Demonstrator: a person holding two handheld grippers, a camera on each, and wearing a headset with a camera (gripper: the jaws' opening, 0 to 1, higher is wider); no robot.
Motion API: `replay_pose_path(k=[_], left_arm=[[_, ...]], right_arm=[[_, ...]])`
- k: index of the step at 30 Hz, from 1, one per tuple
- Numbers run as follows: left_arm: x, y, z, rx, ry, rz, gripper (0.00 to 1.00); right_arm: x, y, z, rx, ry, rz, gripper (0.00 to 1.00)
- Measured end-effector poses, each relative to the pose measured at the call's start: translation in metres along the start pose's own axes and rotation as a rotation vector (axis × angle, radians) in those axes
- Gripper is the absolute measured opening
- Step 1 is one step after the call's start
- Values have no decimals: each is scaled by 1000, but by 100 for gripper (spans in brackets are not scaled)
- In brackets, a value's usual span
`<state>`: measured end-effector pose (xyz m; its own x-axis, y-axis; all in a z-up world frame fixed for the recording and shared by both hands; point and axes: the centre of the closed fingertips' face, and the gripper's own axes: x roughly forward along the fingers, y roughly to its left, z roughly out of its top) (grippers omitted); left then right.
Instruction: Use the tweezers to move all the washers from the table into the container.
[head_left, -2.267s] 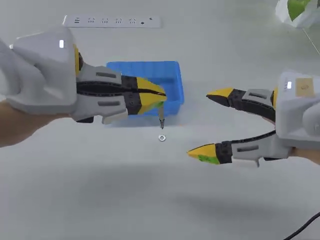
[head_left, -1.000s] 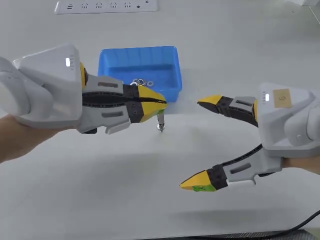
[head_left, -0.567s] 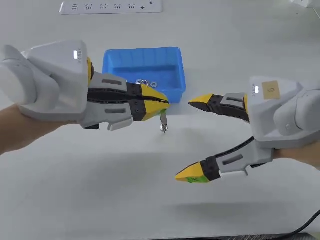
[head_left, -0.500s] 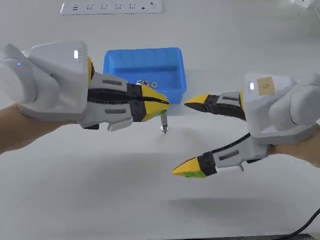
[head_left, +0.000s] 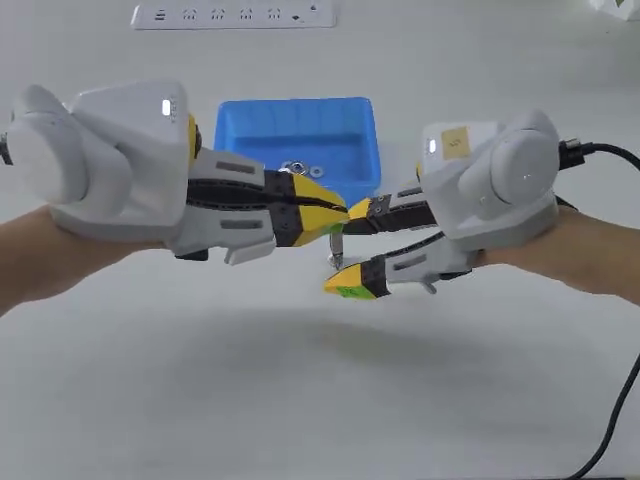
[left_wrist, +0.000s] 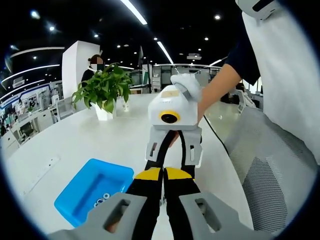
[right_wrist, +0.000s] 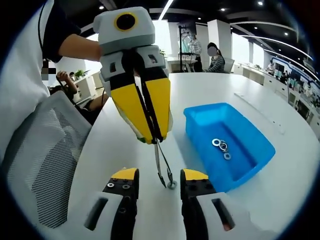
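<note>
Left gripper (head_left: 338, 213): jaws clamping the tweezers (right_wrist: 160, 162).
Right gripper (right_wrist: 160, 174): jaws standing apart, flanking the tips.
Washer (right_wrist: 172, 185): sitting at those tips, between right jaws — outside the container (head_left: 290, 130).
Risk: right jaws squeezing off-centre — tips twisting, washer flicking away.

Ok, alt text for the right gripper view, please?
The left gripper, shut on tweezers, points them down with their tips at a washer on the white table, between the open jaws of the right gripper. Beside it, a blue container holds three washers.
</note>
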<state>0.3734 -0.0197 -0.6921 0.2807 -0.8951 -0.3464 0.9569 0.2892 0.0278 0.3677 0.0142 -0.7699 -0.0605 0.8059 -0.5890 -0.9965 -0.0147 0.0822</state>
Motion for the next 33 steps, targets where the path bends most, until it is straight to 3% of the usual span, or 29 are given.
replay_pose_path(k=[8,14,16,19,25,27,28,31,33], left_arm=[[-1,1,-1,-7,2,4,4],[1,0,0,-8,-2,5,4],[2,0,0,-9,-2,8,4],[3,-1,0,-6,0,10,5],[3,-1,-2,-28,13,42,6],[1,-1,-9,-27,46,56,13],[-1,-2,-11,-34,44,60,19],[-7,-4,-6,-66,7,82,21],[-12,-3,-7,-73,13,102,26]], right_arm=[[4,-2,-1,-4,15,15,22],[3,-4,-2,-49,33,4,13],[3,-2,-3,-51,40,11,12],[2,-1,-3,-111,52,4,11],[1,-1,-4,-110,47,-8,10],[2,-2,-4,-101,46,-10,10],[1,-2,-4,-98,45,-14,10],[2,-2,-4,-94,43,-17,10],[2,-2,-4,-87,41,-18,10]])
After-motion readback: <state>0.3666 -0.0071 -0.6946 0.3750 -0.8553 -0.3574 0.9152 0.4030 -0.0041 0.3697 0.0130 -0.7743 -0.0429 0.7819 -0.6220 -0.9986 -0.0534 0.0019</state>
